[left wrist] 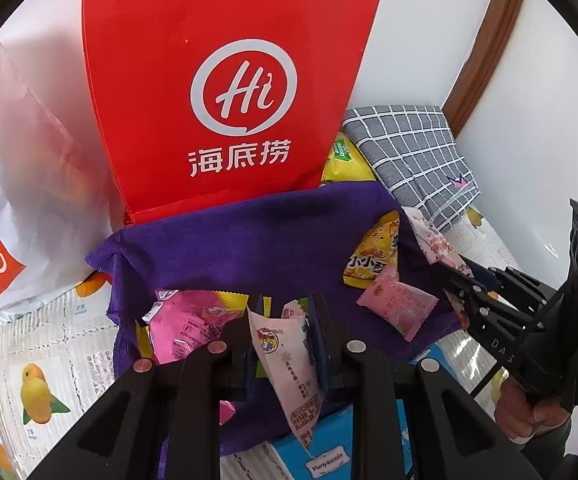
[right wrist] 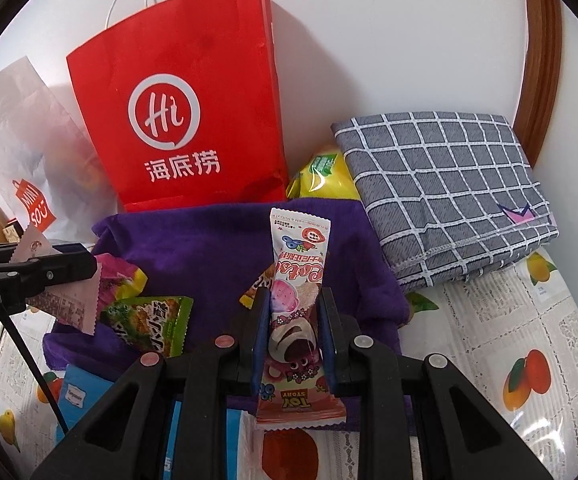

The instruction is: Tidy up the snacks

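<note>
Purple cloth [right wrist: 193, 240]: spread on a fruit-print table cover [right wrist: 509, 340], its far edge touching the red paper bag [right wrist: 177, 120] at the wall, its right edge beside a folded grey checked cloth [right wrist: 449, 184]. The bare middle of the purple cloth is the only open room.

Left gripper [left wrist: 285, 344]: clenched on a pale pink snack packet [left wrist: 289, 360], print too small to read.

Right gripper [right wrist: 293, 332]: clenched on a long pink snack bar [right wrist: 297, 280], held upright along the fingers, marked "TOY STORY".

Loose snacks on the purple cloth: yellow packet [left wrist: 373, 256], pink sachet [left wrist: 397, 308], magenta packet [left wrist: 181, 320], green packet [right wrist: 149, 320].

Writing: red paper bag "Hi" and 海底捞; white bag [right wrist: 29, 140] "MINISO"; blue box [left wrist: 325, 452] "Yunyuexin".

Right wrist view alone shows the red paper bag's string handles. Left wrist view alone shows the person's hand [left wrist: 525, 412].
</note>
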`<state>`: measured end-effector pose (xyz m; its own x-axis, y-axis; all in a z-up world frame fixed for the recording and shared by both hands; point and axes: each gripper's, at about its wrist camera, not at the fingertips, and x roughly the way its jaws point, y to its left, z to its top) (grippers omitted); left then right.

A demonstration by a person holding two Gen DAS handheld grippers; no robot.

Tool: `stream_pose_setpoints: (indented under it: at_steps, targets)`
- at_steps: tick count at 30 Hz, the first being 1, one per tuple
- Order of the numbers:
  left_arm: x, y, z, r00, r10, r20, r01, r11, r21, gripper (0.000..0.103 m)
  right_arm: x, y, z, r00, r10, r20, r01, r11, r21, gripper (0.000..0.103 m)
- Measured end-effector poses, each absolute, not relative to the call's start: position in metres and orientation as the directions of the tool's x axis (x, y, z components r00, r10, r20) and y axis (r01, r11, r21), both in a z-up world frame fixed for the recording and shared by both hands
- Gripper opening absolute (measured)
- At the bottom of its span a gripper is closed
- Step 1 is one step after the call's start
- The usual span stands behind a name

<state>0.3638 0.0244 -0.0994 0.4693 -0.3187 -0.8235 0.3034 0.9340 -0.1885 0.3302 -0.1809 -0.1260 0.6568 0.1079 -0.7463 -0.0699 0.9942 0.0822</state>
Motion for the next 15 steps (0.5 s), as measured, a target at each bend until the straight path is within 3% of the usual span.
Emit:
stream_pose_setpoints:
  at_steps: [15]
  targets:
    - [0.382, 0.02, -0.123, 0.417, -0.317, -0.852, 0.282, 0.936, -0.21, 0.023, 0.338, -0.171, -0.15, 0.607, 0.122, -0.785, -0.098, 0.992, 0.078, 0.025]
